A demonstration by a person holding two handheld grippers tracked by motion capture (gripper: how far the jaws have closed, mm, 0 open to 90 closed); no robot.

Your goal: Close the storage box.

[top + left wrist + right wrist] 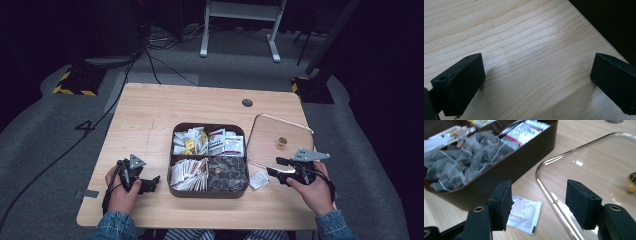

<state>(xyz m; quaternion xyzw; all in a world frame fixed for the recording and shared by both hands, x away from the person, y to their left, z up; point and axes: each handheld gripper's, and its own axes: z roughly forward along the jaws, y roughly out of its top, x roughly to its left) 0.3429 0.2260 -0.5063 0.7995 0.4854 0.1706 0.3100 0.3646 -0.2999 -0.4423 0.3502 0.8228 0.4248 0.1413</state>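
A dark brown box (210,192) with four compartments sits mid-table, holding sachets, white sticks and dark tea bags (461,162). Its clear lid (280,131) with a small gold knob (282,142) lies flat to the box's right. A loose white sachet (259,179) lies between box and lid, seen again as a white sachet (524,213) just past my right gripper's jaws. My right gripper (276,168) is open with nothing in it, straddling the lid's near edge (554,202). My left gripper (152,184) is open over bare wood, left of the box.
The wooden table (150,120) has open room at the back and left. A round cable hole (247,103) is near the far edge. A piece of grey tape (86,194) sits at the left front corner. Cables and stand legs lie on the floor beyond.
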